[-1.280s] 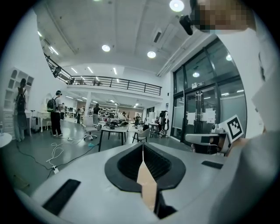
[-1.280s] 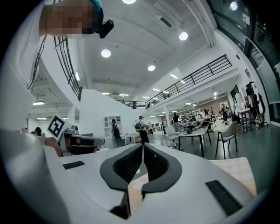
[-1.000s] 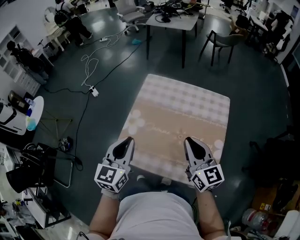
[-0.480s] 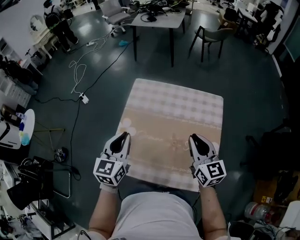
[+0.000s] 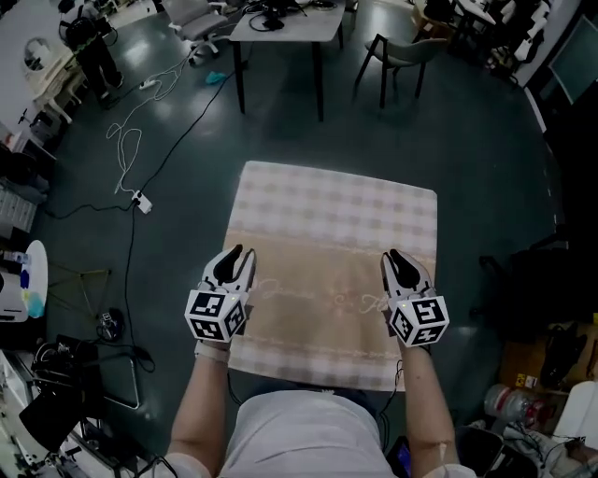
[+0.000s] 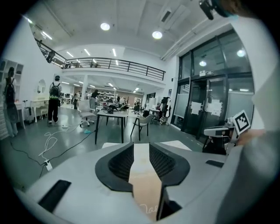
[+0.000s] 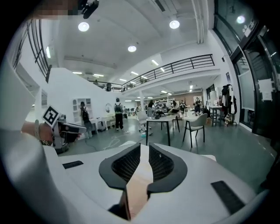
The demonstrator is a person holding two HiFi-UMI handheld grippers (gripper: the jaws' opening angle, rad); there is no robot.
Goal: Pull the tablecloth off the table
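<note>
A beige and white checked tablecloth (image 5: 336,224) is spread flat in front of me, and it hides whatever is under it. My left gripper (image 5: 234,255) is at the cloth's left edge. In the left gripper view its jaws (image 6: 141,147) are opening, with a plain gap between them through which the cloth (image 6: 142,183) runs. My right gripper (image 5: 398,258) is at the right edge. Its jaws (image 7: 145,148) are pinched on the cloth (image 7: 139,188). The cloth's near edge reaches my body.
A table with dark legs (image 5: 280,23) and a chair (image 5: 402,51) stand on the dark floor beyond the cloth. Cables (image 5: 131,149) and a power strip (image 5: 142,201) lie at the left, with clutter at both lower corners. A person (image 6: 53,98) stands far off.
Both grippers have drawn back toward me with the cloth, and its near edge now lies closer to my body. The far table and chair have slid toward the top of the view.
</note>
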